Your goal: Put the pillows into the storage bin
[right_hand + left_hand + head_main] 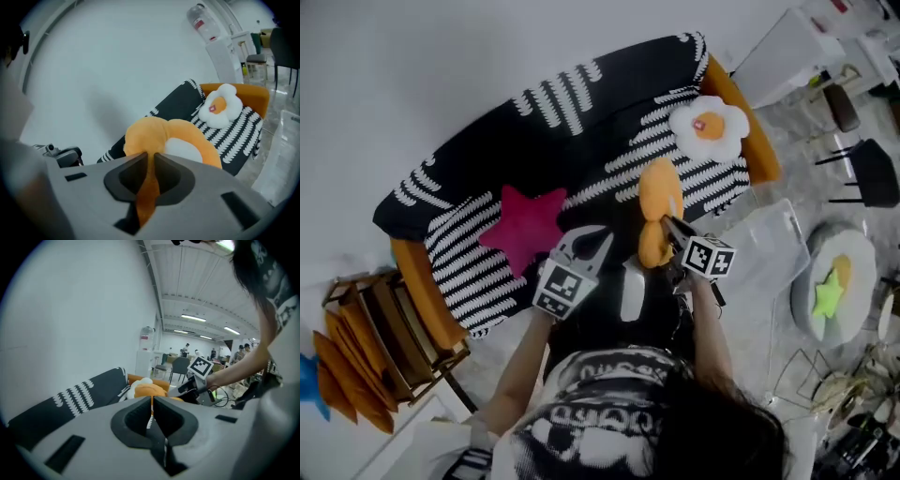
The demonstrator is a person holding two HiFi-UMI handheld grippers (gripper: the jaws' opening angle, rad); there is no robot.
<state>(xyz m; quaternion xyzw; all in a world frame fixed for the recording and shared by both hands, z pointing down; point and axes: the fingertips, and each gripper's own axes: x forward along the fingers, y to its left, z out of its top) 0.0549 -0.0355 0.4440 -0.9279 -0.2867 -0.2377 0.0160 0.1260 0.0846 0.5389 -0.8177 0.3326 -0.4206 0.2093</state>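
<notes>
The black-and-white striped sofa [581, 131] with orange arms fills the middle of the head view. A person stands at the front of the sofa with a gripper in each hand.

The right gripper [667, 225] [150, 161] has its jaws closed tight on a fold of the orange plush pillow [659, 192] [164, 136]. The orange cloth is pinched between the pads. This pillow has a white patch on one face and hangs above the sofa's seat, towards its right end.

The left gripper [598, 234] [152, 401] is over the middle of the sofa's seat. Its jaws are together, with only a sliver between the pads, and it holds nothing.

A magenta star pillow [523, 228] lies on the sofa's seat, left of both grippers. A fried-egg pillow [709, 127] [218, 108] rests at the sofa's right end, against the orange arm.

The clear storage bin [769, 246] sits on the floor just beside the sofa's front right corner. A green star pillow [828, 295] lies on a round pale stand [862, 248] beyond the bin, well apart from the sofa.
</notes>
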